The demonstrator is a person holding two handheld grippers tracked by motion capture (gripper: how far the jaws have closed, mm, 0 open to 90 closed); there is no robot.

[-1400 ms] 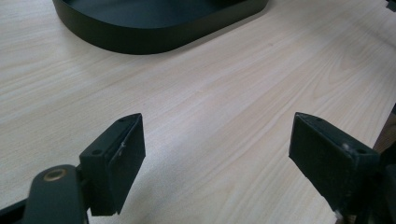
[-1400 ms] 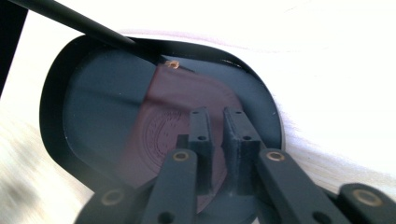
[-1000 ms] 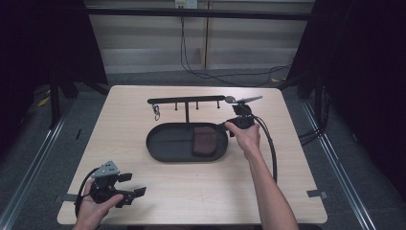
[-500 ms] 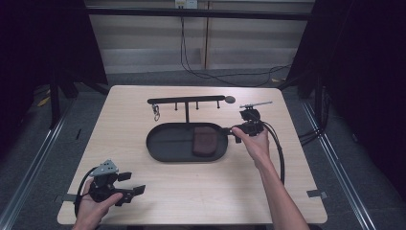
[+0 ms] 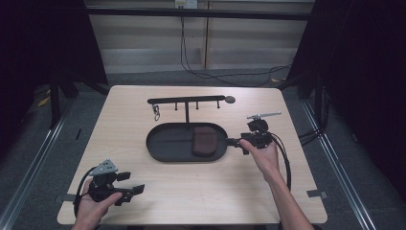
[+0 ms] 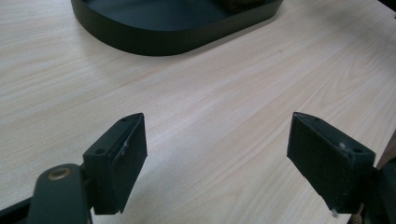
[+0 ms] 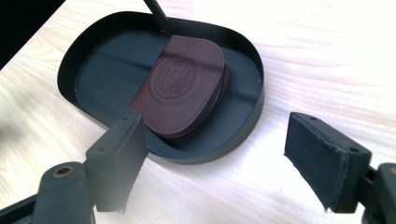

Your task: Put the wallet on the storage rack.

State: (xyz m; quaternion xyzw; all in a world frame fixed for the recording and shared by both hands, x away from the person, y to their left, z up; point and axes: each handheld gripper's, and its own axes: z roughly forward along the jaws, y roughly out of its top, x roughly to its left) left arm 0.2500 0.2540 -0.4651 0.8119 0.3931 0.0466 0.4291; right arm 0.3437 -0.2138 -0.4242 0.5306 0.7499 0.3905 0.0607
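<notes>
The only marking is a round embossed seal on the top face of the brown leather coin pouch (image 7: 180, 88), which lies in the black oval tray (image 7: 243, 116). In the right gripper view the seal shows a ring of lettering around a central emblem, but the letters are too small and faint to read.
</notes>
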